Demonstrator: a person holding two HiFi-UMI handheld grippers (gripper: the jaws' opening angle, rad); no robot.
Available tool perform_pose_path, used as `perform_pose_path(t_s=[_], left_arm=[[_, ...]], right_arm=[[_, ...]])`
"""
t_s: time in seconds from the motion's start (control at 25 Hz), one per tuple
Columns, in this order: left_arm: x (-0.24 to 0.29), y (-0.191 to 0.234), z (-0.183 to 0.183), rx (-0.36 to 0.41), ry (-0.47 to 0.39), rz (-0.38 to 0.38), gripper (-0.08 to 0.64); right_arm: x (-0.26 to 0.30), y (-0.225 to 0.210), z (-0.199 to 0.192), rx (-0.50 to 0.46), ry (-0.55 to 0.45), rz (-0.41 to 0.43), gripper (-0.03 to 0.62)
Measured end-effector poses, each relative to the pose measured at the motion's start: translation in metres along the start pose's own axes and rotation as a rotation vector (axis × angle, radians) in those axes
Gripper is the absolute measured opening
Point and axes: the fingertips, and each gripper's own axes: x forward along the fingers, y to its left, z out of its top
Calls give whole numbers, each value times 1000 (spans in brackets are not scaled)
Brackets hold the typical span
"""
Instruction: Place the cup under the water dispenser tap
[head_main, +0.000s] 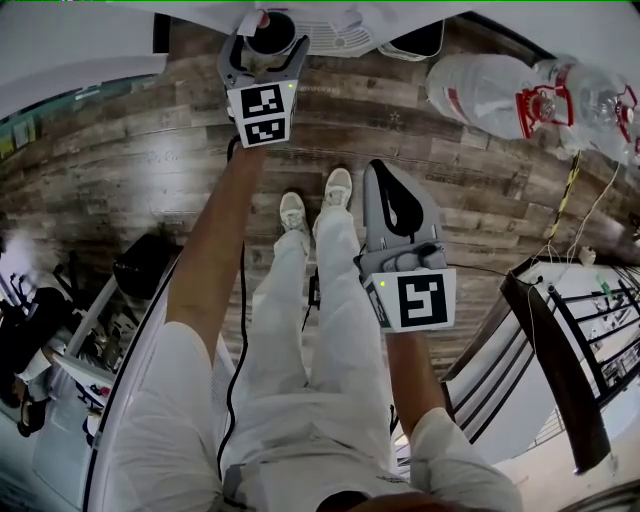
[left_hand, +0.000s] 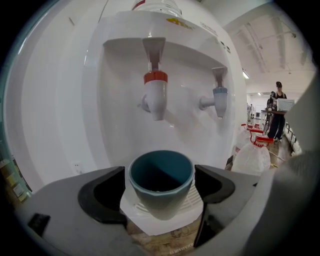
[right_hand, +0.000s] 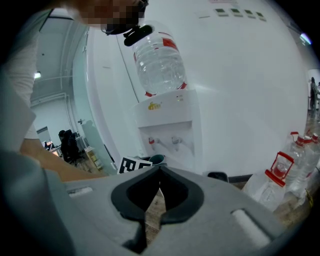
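Observation:
A teal cup (left_hand: 161, 181) stands upright on the white drip tray (left_hand: 192, 204) of the water dispenser (left_hand: 100, 100), right below the red tap (left_hand: 155, 95); the blue tap (left_hand: 219, 97) is to its right. My left gripper (left_hand: 160, 175) is open, its jaws on either side of the cup with a small gap on each side. In the head view the left gripper (head_main: 262, 62) reaches to the dispenser, with the cup (head_main: 271, 35) between its jaws. My right gripper (right_hand: 159, 182) is shut and holds nothing; it hangs back near my legs (head_main: 378, 170) and sees the cup (right_hand: 157, 159) from afar.
Large water bottles (head_main: 490, 95) lie on the wooden floor right of the dispenser, also seen as bottles (right_hand: 282, 172). A full bottle (right_hand: 160, 62) sits on top of the dispenser. Black rails (head_main: 560, 380) stand at the right, a black chair (head_main: 145, 265) at the left. A person (left_hand: 276, 115) stands far off.

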Motion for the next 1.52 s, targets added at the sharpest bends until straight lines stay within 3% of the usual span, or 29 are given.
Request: perform_pose_path(t_s=[0.28, 0.44, 0.72, 0.92, 1.16, 1.52], left_arm=[[-43, -4, 27, -41, 4, -6, 428], [-81, -12, 64, -79, -27, -5, 428], [-168, -26, 119, -114, -25, -27, 416], [-238, -33, 163, -108, -15, -49, 353], [-318, -32, 218, -111, -15, -55, 247], [-418, -64, 281, -113, -56, -105, 145]], right_arm=[[-24, 9, 30, -7, -48, -19, 0], [-52, 14, 56, -23, -78, -39, 0], [-108, 28, 86, 30, -104, -84, 0], [-143, 54, 116, 41, -125, -92, 0], [-173, 87, 165, -9, -159, -58, 0], [-231, 135, 220, -22, -216, -20, 0]])
